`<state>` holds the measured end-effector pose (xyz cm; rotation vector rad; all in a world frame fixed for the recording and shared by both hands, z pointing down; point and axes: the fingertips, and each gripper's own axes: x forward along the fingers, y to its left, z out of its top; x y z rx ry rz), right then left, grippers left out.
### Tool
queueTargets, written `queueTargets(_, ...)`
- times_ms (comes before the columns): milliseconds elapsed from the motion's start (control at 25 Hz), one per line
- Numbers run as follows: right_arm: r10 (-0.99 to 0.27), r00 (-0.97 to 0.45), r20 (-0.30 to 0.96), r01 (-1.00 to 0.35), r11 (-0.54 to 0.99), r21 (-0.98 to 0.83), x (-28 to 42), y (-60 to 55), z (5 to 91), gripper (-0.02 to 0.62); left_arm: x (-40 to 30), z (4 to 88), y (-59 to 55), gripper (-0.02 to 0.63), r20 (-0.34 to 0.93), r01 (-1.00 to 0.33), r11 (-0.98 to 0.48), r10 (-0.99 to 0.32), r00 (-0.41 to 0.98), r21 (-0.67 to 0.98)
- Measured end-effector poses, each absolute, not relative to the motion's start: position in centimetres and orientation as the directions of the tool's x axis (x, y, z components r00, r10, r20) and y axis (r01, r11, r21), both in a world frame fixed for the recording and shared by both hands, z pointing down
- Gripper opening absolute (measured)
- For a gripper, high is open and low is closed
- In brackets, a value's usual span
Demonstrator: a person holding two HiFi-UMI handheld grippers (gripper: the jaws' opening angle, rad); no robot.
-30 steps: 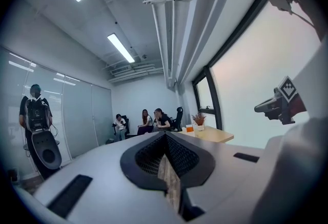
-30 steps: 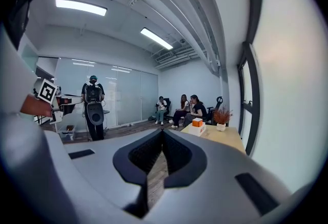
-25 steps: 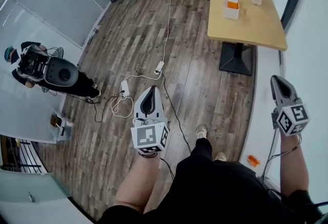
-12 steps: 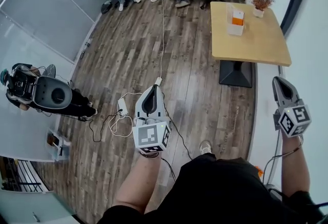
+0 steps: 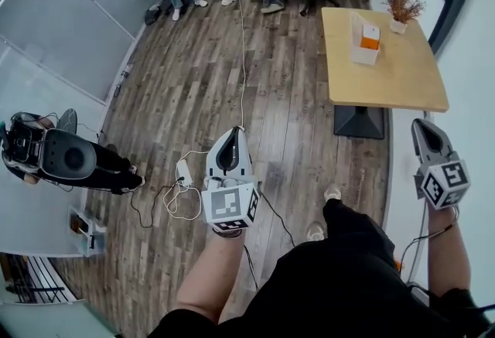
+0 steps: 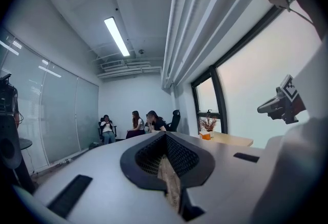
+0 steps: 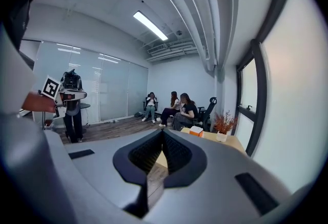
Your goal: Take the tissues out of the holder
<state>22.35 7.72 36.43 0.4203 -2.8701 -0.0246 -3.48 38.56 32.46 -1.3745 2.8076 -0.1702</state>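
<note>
Left gripper (image 5: 230, 134) and right gripper (image 5: 422, 126), jaws closed and empty, hang far from the tissue holder (image 5: 364, 46) at the far edge of the desk (image 5: 402, 85); the floor cable (image 5: 243, 66) may trip the person.

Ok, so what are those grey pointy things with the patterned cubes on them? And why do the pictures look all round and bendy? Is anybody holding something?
Those are two hand-held grabbers, not a robot. One person holds the left gripper in one hand and the right gripper in the other. The cubes with square patterns are part of the grippers.

The head view comes from a camera on that person's head, looking down at the wooden floor. The other two pictures come from small cameras riding on each gripper, looking along its jaws. Their wide lenses make everything look bent.

Both pairs of jaws are closed, and they hold nothing. Across the room stands a wooden table. On it are a white and orange tissue holder and a small potted plant. Neither gripper is at the table yet.
</note>
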Motion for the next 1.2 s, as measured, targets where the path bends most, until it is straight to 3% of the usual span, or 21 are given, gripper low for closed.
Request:
queueTargets(480, -0.258, -0.943, 0.209, -0.265, 0.964, -0.008, 11.3, -0.6, 37.8, 0.005, -12.7, 33.0, 32.0, 0.005, 0.076, -0.761, 0.638, -0.758, -0.647, -0.115)
queueTargets(1200, -0.257, -0.941, 0.219, -0.279, 0.957, -0.076, -3.3, -21.0, 40.3, 0.005, -27.4, 31.8, 9.3, 0.005, 0.107, -0.782, 0.608, -0.776, -0.622, -0.138)
